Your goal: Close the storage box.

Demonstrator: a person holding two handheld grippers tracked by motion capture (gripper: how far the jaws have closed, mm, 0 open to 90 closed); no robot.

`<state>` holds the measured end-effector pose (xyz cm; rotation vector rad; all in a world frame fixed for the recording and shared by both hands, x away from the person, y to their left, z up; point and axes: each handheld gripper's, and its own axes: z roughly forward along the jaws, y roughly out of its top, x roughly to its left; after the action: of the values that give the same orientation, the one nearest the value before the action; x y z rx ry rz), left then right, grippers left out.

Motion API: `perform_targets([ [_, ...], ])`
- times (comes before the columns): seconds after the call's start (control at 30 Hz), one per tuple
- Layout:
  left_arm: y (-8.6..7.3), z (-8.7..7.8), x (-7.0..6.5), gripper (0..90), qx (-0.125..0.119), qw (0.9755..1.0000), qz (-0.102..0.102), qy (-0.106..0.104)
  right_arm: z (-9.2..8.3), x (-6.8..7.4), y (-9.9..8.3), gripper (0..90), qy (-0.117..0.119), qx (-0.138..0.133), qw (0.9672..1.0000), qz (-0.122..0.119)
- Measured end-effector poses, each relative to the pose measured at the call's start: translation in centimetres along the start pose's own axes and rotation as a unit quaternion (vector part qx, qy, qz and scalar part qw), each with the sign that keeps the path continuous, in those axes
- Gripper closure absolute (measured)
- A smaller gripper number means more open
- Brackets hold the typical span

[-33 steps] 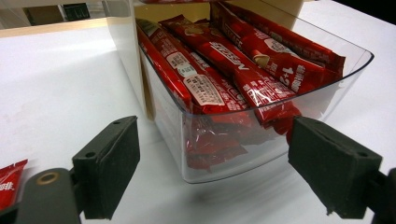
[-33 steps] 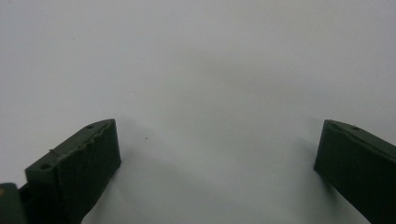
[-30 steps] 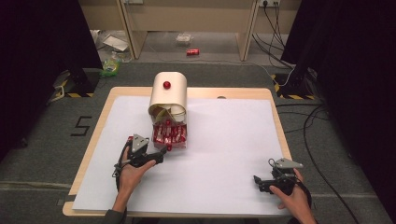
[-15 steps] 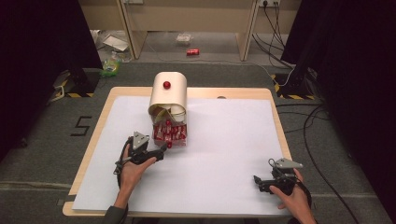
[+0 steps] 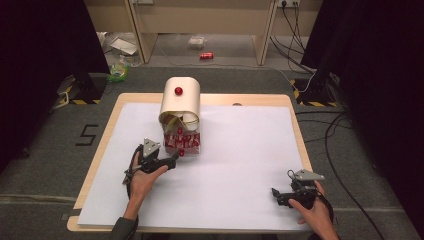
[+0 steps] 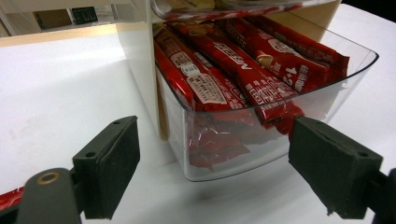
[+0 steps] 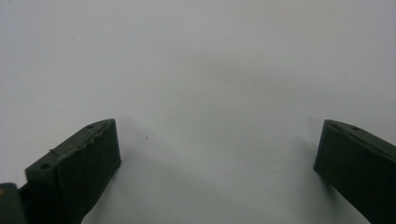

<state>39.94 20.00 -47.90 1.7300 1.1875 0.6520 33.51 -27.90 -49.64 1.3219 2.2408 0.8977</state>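
Observation:
A cream dispenser point(image 5: 180, 100) with a red knob stands at the back middle of the table. Its clear tray point(image 6: 280, 140) holds several red snack bars point(image 6: 243, 74). My left gripper point(image 5: 176, 156) is open just in front of that tray, its jaws wide apart and level with the tray's front wall, nothing between them. In the left gripper view the left gripper point(image 6: 219, 177) faces the clear tray at close range. My right gripper point(image 5: 276, 194) rests open near the table's front right, over the bare white sheet point(image 7: 201, 70), holding nothing.
A white sheet point(image 5: 240, 150) covers most of the wooden table point(image 5: 100, 150). On the floor behind lie a red can point(image 5: 206, 55), litter and cables. Dark curtains flank both sides.
My left gripper has edged slightly forward toward the dispenser's tray. The right gripper has stayed in place.

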Motion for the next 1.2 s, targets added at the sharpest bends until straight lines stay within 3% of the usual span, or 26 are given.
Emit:
perform_targets([
  [0.4,0.3,0.6,0.1,17.2,-0.003,0.9999,0.007,0.010,0.0,0.0,0.0,0.6,0.000,0.000,1.0000,0.000],
  [1.2,0.5,1.8,0.9,17.2,-0.005,0.9998,-0.011,0.015,0.0,0.0,0.0,0.5,0.000,0.001,1.0000,0.001],
])
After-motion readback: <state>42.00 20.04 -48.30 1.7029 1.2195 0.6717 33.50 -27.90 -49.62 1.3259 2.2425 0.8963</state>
